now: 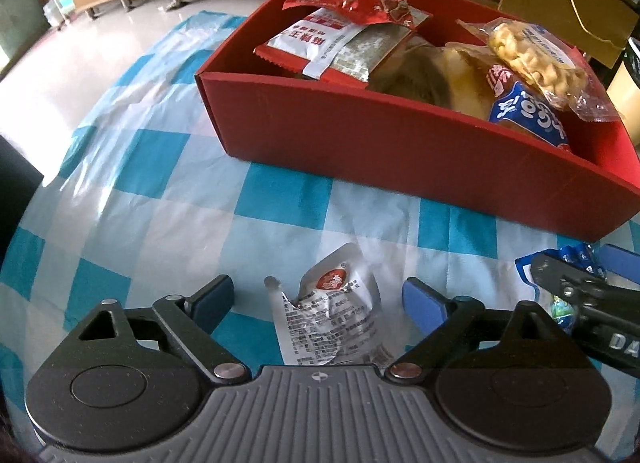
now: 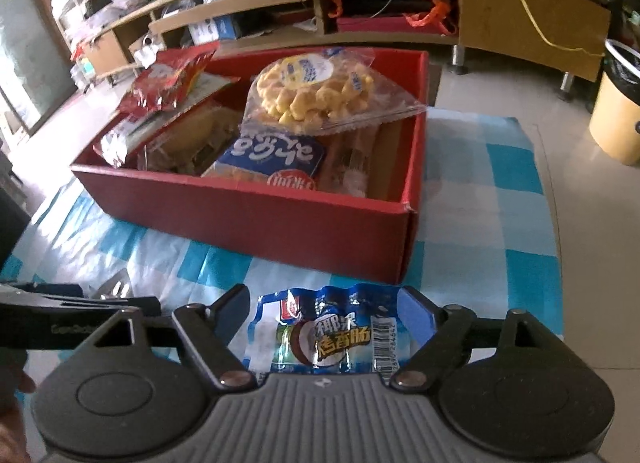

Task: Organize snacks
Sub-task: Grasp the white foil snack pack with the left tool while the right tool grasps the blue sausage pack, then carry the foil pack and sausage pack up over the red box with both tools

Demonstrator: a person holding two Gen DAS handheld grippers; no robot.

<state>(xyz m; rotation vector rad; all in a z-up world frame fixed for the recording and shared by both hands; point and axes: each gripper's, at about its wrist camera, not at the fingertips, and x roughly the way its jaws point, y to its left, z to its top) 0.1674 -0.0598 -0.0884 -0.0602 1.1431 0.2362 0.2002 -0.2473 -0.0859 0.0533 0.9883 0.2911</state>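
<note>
Item: silver packet (image 1: 332,315), crumpled, flat on the checked cloth (image 1: 160,191) of the counter, between the wide-open fingers of the left claw (image 1: 318,303), gripped by nothing. Item: blue packet (image 2: 328,331), barcode and Chinese lettering legible, between the spread fingers of the right claw (image 2: 326,317), not gripped. Destination: red box (image 2: 256,219) just beyond, heaped with snacks. Risk: thin foil may slide or buckle under closing pads; claws working side by side may collide; overfull box may shed packets
</note>
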